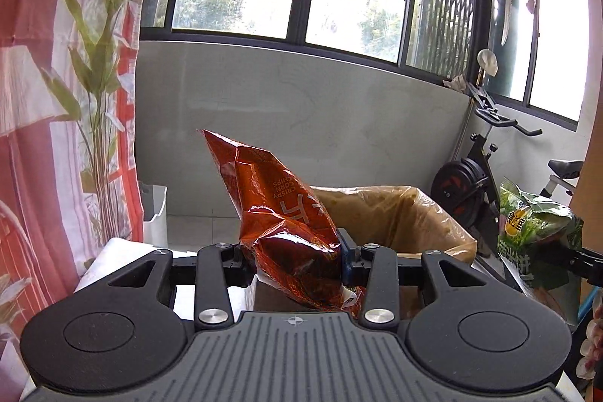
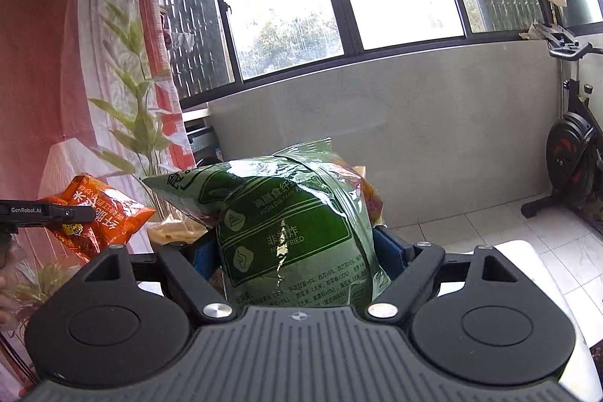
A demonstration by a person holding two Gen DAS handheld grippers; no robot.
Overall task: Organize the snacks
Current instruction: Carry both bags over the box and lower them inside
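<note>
My left gripper [image 1: 297,260] is shut on an orange bag of corn chips [image 1: 279,213], which stands up between the pads with its top leaning left. My right gripper [image 2: 297,253] is shut on a puffy green snack bag [image 2: 286,221] that fills the whole gap between its blue pads. Each view shows the other hand's load: the green snack bag [image 1: 535,232] at the right edge of the left wrist view, the orange bag of corn chips [image 2: 98,217] at the left of the right wrist view. Both bags hang in the air.
A box lined with a tan plastic bag [image 1: 399,217] sits just behind the left gripper. A white surface [image 1: 113,255] lies below. An exercise bike [image 1: 482,183] stands at the right, a leafy plant [image 1: 94,63] and a red-and-white curtain [image 1: 30,100] at the left, windows behind.
</note>
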